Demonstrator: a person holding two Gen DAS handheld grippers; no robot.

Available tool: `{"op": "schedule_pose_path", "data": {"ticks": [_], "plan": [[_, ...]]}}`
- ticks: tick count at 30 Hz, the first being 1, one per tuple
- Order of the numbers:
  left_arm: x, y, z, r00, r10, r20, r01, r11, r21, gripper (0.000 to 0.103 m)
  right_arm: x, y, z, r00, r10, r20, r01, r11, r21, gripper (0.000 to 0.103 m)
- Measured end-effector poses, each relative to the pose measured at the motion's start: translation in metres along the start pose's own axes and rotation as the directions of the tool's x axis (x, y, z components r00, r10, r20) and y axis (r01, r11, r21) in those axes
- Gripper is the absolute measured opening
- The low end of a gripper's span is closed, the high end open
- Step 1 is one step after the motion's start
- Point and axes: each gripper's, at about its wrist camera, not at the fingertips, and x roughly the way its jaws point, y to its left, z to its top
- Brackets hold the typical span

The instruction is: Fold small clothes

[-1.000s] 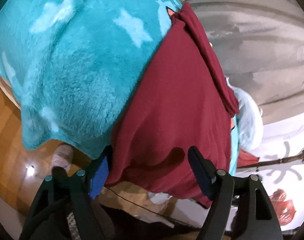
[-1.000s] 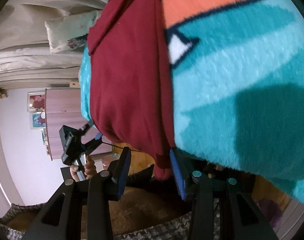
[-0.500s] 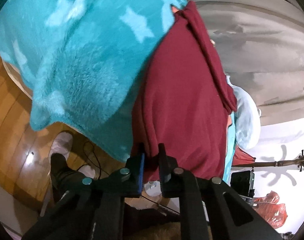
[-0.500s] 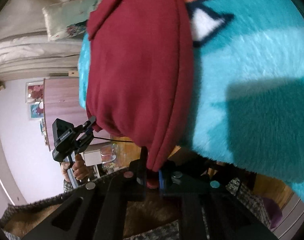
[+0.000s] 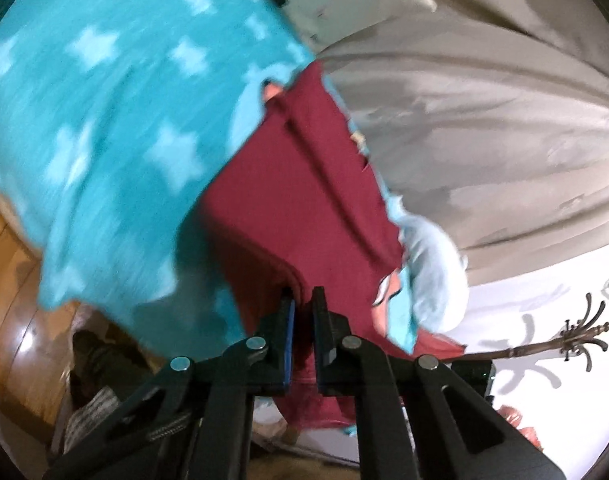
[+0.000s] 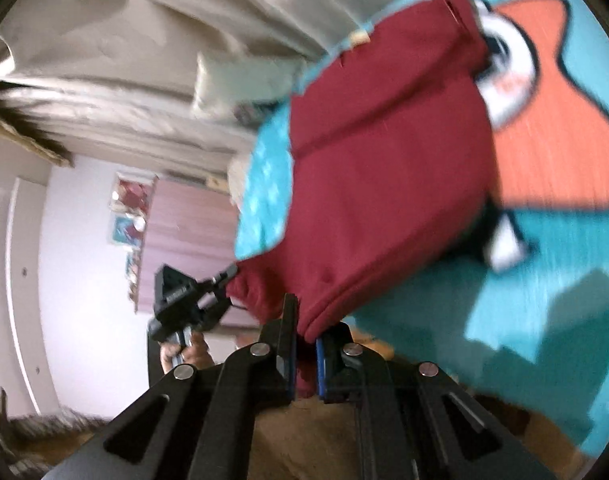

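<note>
A dark red garment (image 5: pixel 304 200) lies on a teal fleece blanket with pale stars (image 5: pixel 104 120). My left gripper (image 5: pixel 303 300) is shut on the garment's near hem. In the right wrist view the same red garment (image 6: pixel 384 184) lies over the blanket's orange and teal cartoon print (image 6: pixel 544 140). My right gripper (image 6: pixel 306 320) is shut on the other near corner of the hem, lifted off the blanket. The left gripper (image 6: pixel 224 276) also shows there, pinching the far corner.
Beige curtains (image 5: pixel 484 120) hang behind the bed. A pale pillow (image 6: pixel 240 76) lies at the far end. Wooden floor (image 5: pixel 8 280) is at the left. A coat stand (image 5: pixel 564 340) and white wall are at the right. A pink cabinet (image 6: pixel 192 224) stands by the wall.
Both grippers closed on the garment's hem from open a second ago. Since then both have lifted and swung the hem forward over the garment; the views are motion-blurred.
</note>
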Motion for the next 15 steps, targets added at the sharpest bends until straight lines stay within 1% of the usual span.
{"op": "schedule_pose_path", "data": {"ticks": [1, 4, 5, 6, 9, 12, 13, 15], "plan": [[0.004, -0.007, 0.009, 1.0, -0.006, 0.004, 0.006, 1.0, 0.005, 0.007, -0.001, 0.002, 0.011, 1.0, 0.001, 0.022, -0.001, 1.0, 0.0, 0.008], [0.023, -0.032, 0.043, 1.0, -0.012, 0.012, 0.011, 0.999, 0.052, 0.007, -0.001, 0.006, 0.05, 0.995, -0.043, 0.088, 0.044, 0.999, -0.015, 0.008], [0.032, -0.037, 0.055, 1.0, -0.008, 0.011, 0.007, 0.998, 0.066, 0.007, 0.001, 0.004, 0.067, 0.992, -0.053, 0.111, 0.054, 0.999, -0.004, 0.008], [0.045, -0.043, 0.07, 1.0, -0.01, 0.004, 0.01, 0.998, 0.067, 0.007, 0.004, 0.005, 0.077, 0.991, -0.06, 0.124, 0.06, 0.998, 0.005, 0.008], [0.079, -0.048, 0.111, 0.999, -0.037, -0.014, 0.038, 0.999, 0.029, 0.007, 0.016, 0.0, 0.124, 0.976, -0.113, 0.184, 0.106, 0.993, 0.048, 0.008], [0.119, -0.049, 0.152, 0.999, -0.037, -0.031, 0.037, 0.999, 0.0, 0.007, 0.029, -0.018, 0.159, 0.963, -0.15, 0.223, 0.121, 0.983, 0.139, 0.008], [0.133, -0.05, 0.165, 0.999, -0.022, -0.035, 0.022, 1.0, -0.005, 0.007, 0.036, -0.027, 0.174, 0.952, -0.197, 0.234, 0.161, 0.973, 0.166, 0.008], [0.159, -0.049, 0.186, 0.999, 0.006, -0.048, -0.007, 1.0, -0.012, 0.007, 0.047, -0.039, 0.192, 0.929, -0.283, 0.237, 0.24, 0.951, 0.193, 0.009]]}}
